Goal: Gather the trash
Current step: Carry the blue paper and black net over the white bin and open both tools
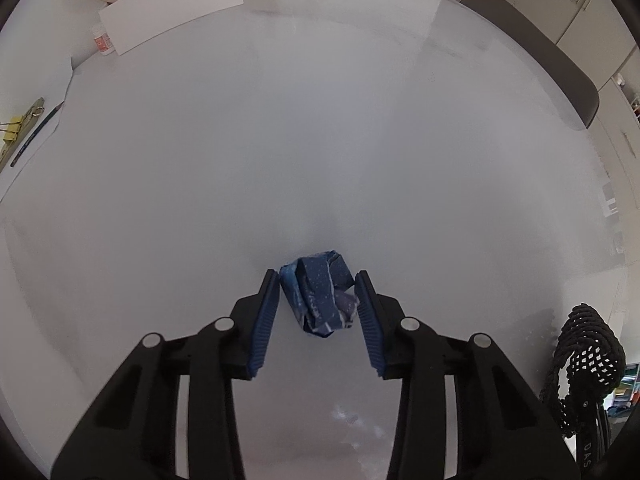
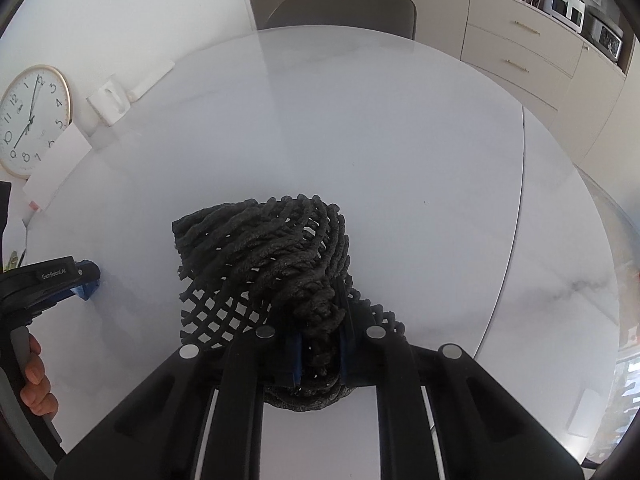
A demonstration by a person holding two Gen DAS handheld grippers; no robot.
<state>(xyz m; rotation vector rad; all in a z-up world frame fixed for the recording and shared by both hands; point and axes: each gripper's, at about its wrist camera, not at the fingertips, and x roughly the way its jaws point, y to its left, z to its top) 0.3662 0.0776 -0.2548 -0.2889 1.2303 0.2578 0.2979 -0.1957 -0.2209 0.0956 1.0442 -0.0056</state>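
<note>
A crumpled dark blue wrapper [image 1: 320,296] lies on the white round table [image 1: 280,140]. My left gripper [image 1: 318,278] points down over it, and both blue pads [image 1: 264,320] press against its sides. From the right wrist view, the left gripper [image 2: 86,280] is at the left edge, with a hand [image 2: 34,376] on its handle. My right gripper [image 2: 320,320] is shut on a bunched part of a black net bag [image 2: 264,248]. The bag's open mesh stands on the table [image 2: 360,140] ahead of the fingers. This bag [image 1: 588,344] also appears at the lower right of the left wrist view.
A round clock [image 2: 32,120] leans on the wall at the table's left, with a white card [image 1: 172,12] and a small bottle [image 1: 102,42] beside it. Binder clips and a pencil [image 1: 20,128] lie on paper. A grey chair [image 2: 340,12] stands at the far side, cabinets [image 2: 520,52] behind.
</note>
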